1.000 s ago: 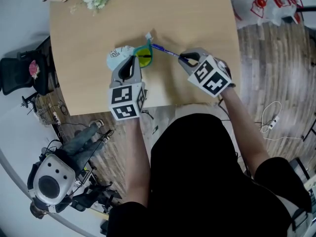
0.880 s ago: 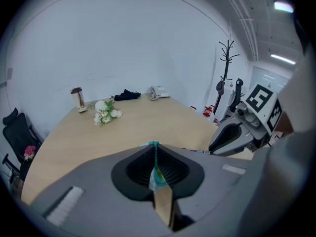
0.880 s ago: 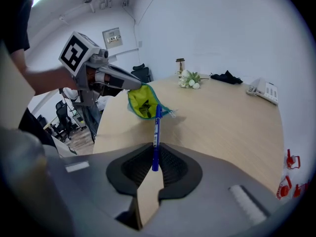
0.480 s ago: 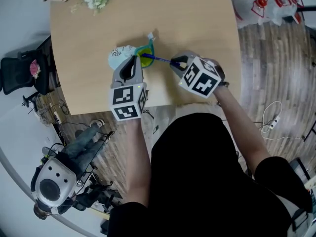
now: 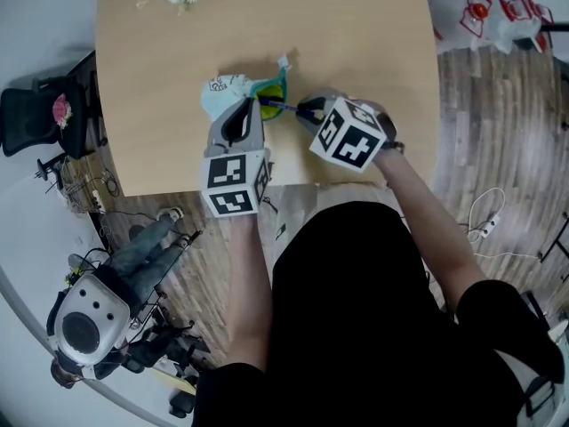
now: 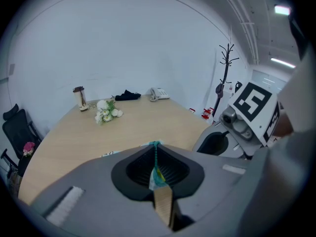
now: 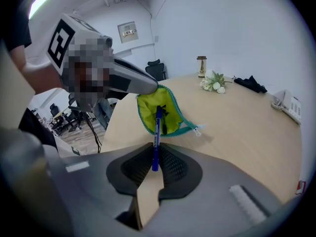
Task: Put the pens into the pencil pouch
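Right gripper [image 7: 154, 154] pinches the blue pen [image 7: 157, 135], tip at the pouch [image 7: 170, 120] pinched by left gripper [image 6: 156, 162].

head: steeply down from above | gripper views: low, close | shared: table [image 5: 356, 60], pouch [image 5: 271, 89]

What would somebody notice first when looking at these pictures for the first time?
The blue pen, gripped by the right gripper, points into the open yellow-lined pouch on the wooden table. Beside it, the left gripper pinches the pouch's teal zipper edge.
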Demonstrator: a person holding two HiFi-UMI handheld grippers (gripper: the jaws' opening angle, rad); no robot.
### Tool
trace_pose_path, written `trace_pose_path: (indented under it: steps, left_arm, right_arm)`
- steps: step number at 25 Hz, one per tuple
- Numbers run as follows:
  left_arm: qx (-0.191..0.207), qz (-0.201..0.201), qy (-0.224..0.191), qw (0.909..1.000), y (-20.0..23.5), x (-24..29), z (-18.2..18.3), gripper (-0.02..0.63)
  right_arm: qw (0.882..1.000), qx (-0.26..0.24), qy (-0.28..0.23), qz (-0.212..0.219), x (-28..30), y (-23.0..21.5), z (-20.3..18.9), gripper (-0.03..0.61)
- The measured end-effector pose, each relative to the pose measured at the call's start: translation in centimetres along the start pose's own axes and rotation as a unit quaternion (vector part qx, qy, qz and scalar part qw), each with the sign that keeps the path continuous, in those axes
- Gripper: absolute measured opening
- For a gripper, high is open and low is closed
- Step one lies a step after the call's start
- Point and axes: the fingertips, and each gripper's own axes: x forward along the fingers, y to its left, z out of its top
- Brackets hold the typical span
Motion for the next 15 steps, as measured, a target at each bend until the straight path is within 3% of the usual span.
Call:
trace_pose_path:
  steps: [15]
  left_arm:
    - [-0.001,-0.007,-0.008,0.9999,-0.3,-1.0,-0.4,0.015]
  right_arm:
    - [1.000,-0.018,0.019,0.010,2.1,1.5,2.5,0.048]
